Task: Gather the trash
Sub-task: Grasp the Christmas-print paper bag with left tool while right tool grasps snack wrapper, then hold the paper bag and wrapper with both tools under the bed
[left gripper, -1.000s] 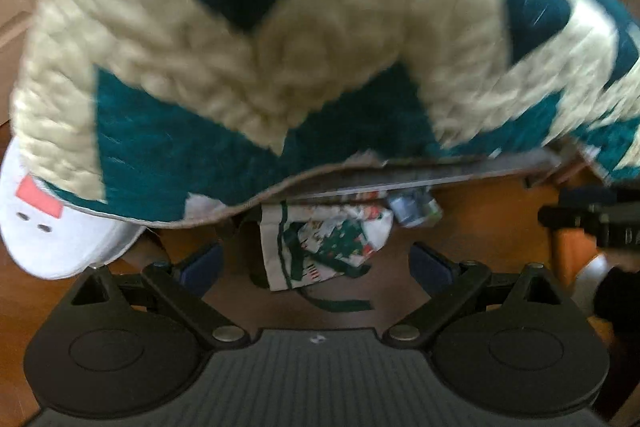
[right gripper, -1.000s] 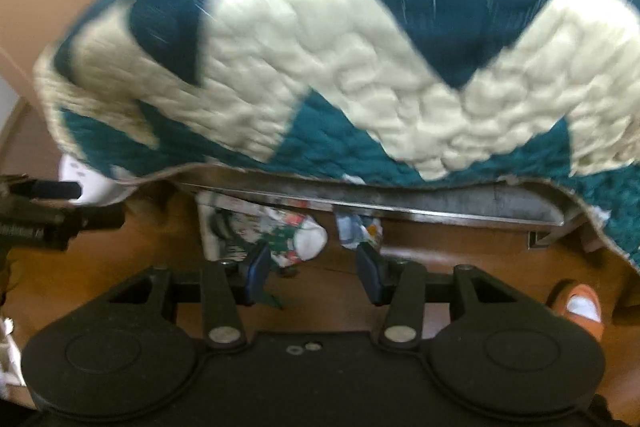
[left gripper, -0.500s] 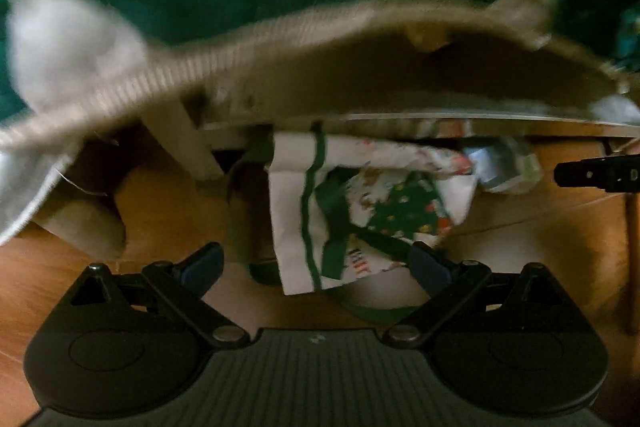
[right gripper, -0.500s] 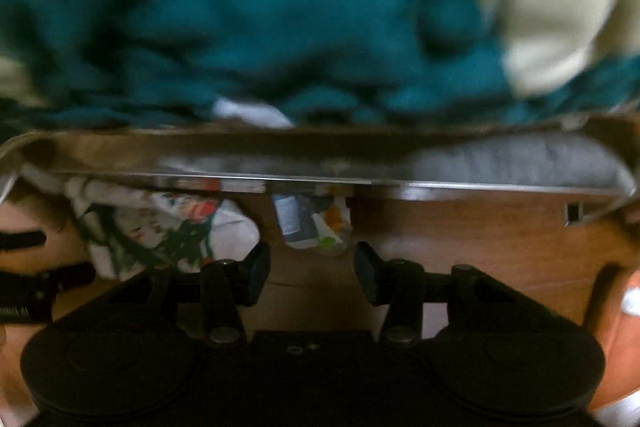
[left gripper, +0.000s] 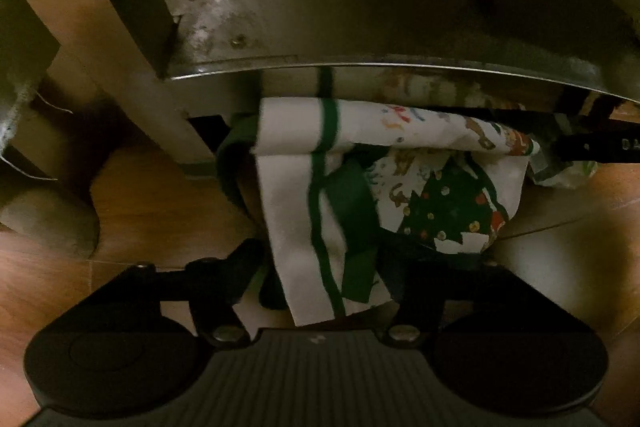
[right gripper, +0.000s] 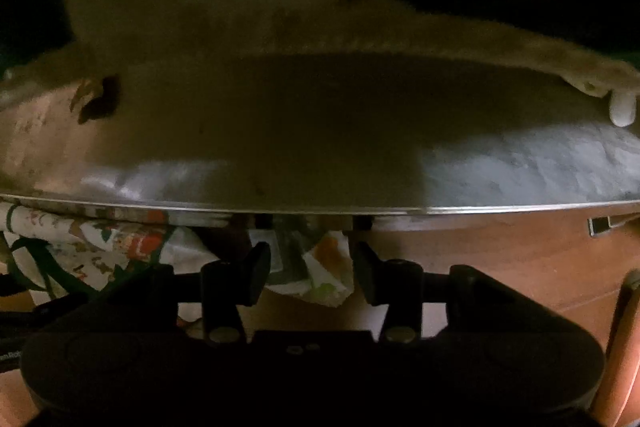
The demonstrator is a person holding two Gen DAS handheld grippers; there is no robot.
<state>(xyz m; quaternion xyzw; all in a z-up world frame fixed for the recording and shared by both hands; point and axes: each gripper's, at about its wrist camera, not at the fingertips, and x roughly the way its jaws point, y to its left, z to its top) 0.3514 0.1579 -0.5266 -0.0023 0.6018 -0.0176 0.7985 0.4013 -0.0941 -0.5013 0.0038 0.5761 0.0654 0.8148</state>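
A white Christmas-print bag (left gripper: 400,195) with green trim lies on the wooden floor, half under a metal bed-frame rail (left gripper: 360,67). My left gripper (left gripper: 324,267) is open with the bag's near end between its fingers. A small crumpled wrapper (right gripper: 312,275) lies under the rail; my right gripper (right gripper: 310,267) is open around it. The bag also shows at the left of the right wrist view (right gripper: 80,251), and the wrapper at the right of the left wrist view (left gripper: 560,175).
The metal rail (right gripper: 320,203) hangs low over the floor, with the quilt edge (right gripper: 360,35) draped above it. A frame leg (left gripper: 168,115) stands left of the bag. The right gripper's tip (left gripper: 600,147) pokes in from the right.
Both grippers have dropped low and pushed forward under the quilt to the rail. The bag now lies between the left fingers and the wrapper between the right fingers.
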